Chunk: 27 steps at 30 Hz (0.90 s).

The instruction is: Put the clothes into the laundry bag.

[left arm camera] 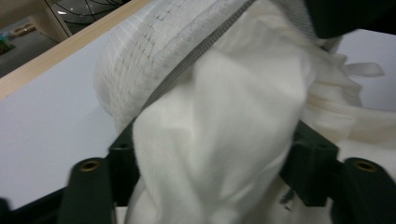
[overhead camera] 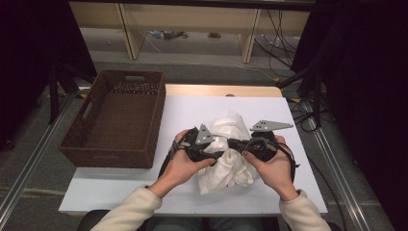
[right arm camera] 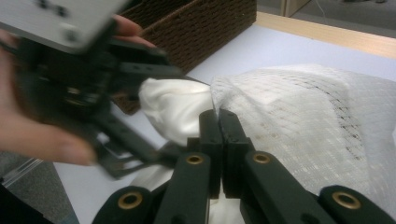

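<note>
I see a white mesh bag (overhead camera: 226,126) lying crumpled near the middle of the white table, with a grey zipper (left arm camera: 196,53) running along its edge. A white cloth (overhead camera: 226,168) spills out of it toward my side, bunched and folded. The cloth is soft and plain; the bag has a gridded weave. From the left gripper view the cloth hangs in a thick fold, and I think part of it sits inside the bag, though the blur makes that uncertain.

both forearms reach in over the table's near edge, hands close together. the left gripper (overhead camera: 219,144) has its jaws spread wide; the right gripper (right arm camera: 219,122) has its jaws pressed together.
</note>
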### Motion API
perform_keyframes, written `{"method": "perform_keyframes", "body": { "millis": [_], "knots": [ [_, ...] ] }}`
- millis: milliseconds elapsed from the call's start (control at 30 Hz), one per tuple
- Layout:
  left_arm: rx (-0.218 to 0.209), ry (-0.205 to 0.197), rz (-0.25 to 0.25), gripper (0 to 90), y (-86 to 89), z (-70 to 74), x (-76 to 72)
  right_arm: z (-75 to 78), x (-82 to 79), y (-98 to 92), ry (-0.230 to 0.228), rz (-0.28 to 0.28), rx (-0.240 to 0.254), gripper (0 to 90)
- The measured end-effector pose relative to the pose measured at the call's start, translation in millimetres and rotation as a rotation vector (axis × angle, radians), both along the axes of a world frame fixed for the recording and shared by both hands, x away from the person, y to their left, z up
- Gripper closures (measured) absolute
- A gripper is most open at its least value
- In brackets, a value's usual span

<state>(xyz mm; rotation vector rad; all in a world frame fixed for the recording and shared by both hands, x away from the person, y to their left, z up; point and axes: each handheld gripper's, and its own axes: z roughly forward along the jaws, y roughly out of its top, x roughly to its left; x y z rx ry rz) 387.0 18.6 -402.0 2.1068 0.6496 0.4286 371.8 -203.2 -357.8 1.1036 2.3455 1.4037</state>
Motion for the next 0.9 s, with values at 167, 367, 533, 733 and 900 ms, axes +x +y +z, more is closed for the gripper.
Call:
{"method": "perform_keyframes", "body": {
  "millis": [167,367,533,733,900],
  "knots": [
    [0.012,0.044,-0.033,23.1,15.1,-7.2,-5.7,-1.0,0.5,2.0,0.003,-0.002,-0.006,90.0],
    [0.037,0.119,-0.032,30.9,7.3,-30.5,1.0,-1.8,0.3,3.3,-0.003,-0.002,-0.022,90.0],
    [0.041,0.093,-0.074,66.3,-2.8,-36.0,-2.5,-3.0,0.7,3.8,0.001,0.006,-0.021,90.0],
    [-0.094,0.080,-0.116,80.8,-18.4,-14.7,-12.2,-2.0,-8.0,16.2,0.019,0.031,-0.013,90.0],
    [-0.159,-0.012,-0.117,81.3,-19.7,17.9,-25.9,10.7,-13.7,10.8,-0.014,0.049,0.038,90.0]
  ]
}}
